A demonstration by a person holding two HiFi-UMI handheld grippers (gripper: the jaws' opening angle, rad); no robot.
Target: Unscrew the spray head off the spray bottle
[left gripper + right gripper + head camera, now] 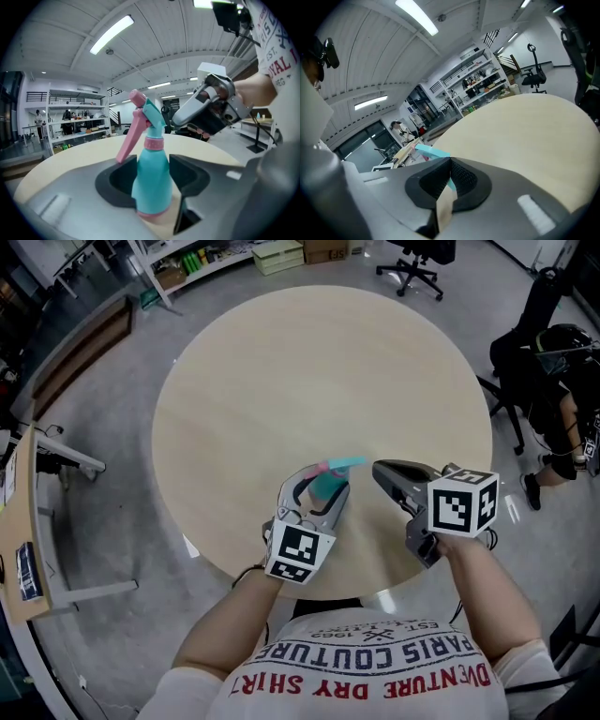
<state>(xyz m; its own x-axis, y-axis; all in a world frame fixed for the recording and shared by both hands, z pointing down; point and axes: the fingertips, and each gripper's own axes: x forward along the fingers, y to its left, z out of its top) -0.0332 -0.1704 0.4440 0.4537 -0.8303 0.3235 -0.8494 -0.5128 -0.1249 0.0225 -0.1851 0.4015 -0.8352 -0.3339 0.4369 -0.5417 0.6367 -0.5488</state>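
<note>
A teal spray bottle (328, 487) with a pink collar and trigger stands upright on the round wooden table (281, 362), near its front edge. My left gripper (317, 486) is shut on the bottle's body (152, 180), one pad on each side. The spray head (143, 117) rises free above the jaws, its trigger pointing left in the left gripper view. My right gripper (381, 469) is shut with nothing in it, its tips just right of the spray head and apart from it. In the right gripper view the closed jaws (450, 176) hide all but the teal nozzle (432, 152).
An office chair (417, 263) and low shelves with boxes (281, 254) stand beyond the table's far edge. A dark chair with a bag (544, 362) is at the right, a desk (19, 521) at the left. The tabletop carries only the bottle.
</note>
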